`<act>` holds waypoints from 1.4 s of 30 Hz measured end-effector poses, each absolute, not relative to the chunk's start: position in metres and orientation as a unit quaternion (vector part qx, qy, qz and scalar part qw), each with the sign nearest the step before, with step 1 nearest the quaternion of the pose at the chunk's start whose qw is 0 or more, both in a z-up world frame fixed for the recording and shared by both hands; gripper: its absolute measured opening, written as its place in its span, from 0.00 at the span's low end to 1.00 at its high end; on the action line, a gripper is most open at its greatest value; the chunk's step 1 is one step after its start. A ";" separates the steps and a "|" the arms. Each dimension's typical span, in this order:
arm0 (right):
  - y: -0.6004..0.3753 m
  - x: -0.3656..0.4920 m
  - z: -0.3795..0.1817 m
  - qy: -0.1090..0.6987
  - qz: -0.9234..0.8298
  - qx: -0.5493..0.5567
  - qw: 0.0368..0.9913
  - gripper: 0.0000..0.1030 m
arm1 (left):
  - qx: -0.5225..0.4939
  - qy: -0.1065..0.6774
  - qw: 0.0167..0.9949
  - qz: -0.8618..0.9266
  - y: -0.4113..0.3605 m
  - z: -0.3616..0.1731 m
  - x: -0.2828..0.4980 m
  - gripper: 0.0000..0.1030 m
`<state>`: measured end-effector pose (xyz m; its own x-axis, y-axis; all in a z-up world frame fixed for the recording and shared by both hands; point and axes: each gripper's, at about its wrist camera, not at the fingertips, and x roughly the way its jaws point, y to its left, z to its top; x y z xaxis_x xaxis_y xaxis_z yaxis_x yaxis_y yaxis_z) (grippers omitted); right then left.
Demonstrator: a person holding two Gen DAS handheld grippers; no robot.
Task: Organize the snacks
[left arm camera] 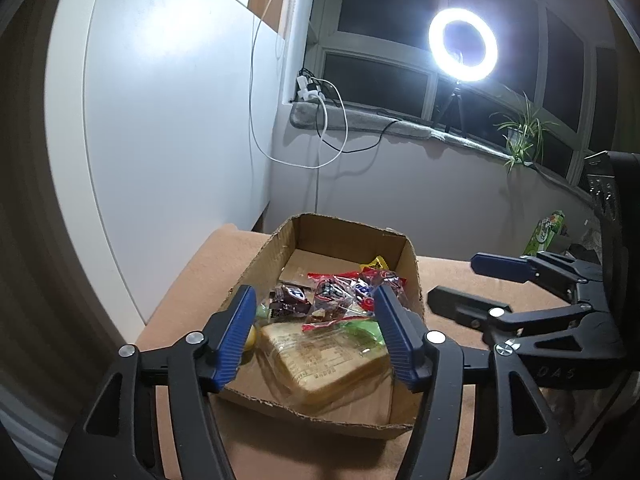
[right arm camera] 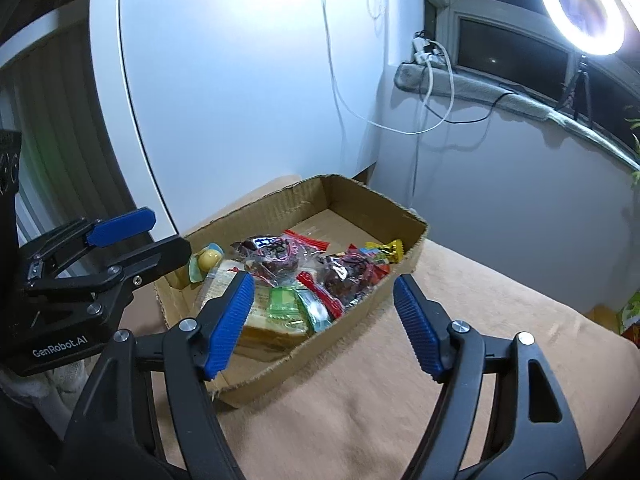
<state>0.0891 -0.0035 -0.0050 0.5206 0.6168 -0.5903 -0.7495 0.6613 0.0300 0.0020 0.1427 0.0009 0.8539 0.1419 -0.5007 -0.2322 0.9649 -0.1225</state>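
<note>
Left wrist view: window w/ dark panes at back, ring light [left arm camera: 463, 45] on a small tripod on the sill, potted plant [left arm camera: 524, 130] to its right, white & black cables [left arm camera: 332, 120] hanging from a power strip at the sill's left end. Big white panel [left arm camera: 160, 100] fills the left. A green packet [left arm camera: 546, 234] stands far right, behind the right gripper [left arm camera: 460, 280], which reaches in from the right edge above the tan cloth [left arm camera: 184, 300] covering the table.

Cardboard box [left arm camera: 416, 276] sits open-topped on the cloth, torn rims, nothing blocking it from above. Inside: wrapped bread slice [left arm camera: 320, 364] at the near end, red-trimmed clear snack bags [left arm camera: 336, 296] on & behind it, yellow wrapper [left arm camera: 376, 263] toward the far right wall; far end of the floor bare.

Left gripper [left arm camera: 316, 320] fingers apart, nothing clamped, pads not pressing anything; bread & snack bags lie in the gap as seen, below the tips, box's near wall just under them.

Right wrist view: right gripper [right arm camera: 324, 312] fingers wide apart, empty. Box's [right arm camera: 240, 216] right wall runs between them; left finger over the bread [right arm camera: 276, 328] & a green packet [right arm camera: 286, 300], right finger outside the box over bare cloth [right arm camera: 460, 280]. Left gripper [right arm camera: 132, 236] enters from the left, tips at the box's left-hand corner near a small yellow round sweet [right arm camera: 209, 258].
</note>
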 end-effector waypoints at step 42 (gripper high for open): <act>-0.057 0.051 0.002 0.252 0.355 -0.099 0.895 0.91 | -0.085 0.241 0.960 0.111 0.108 0.001 -0.037 0.71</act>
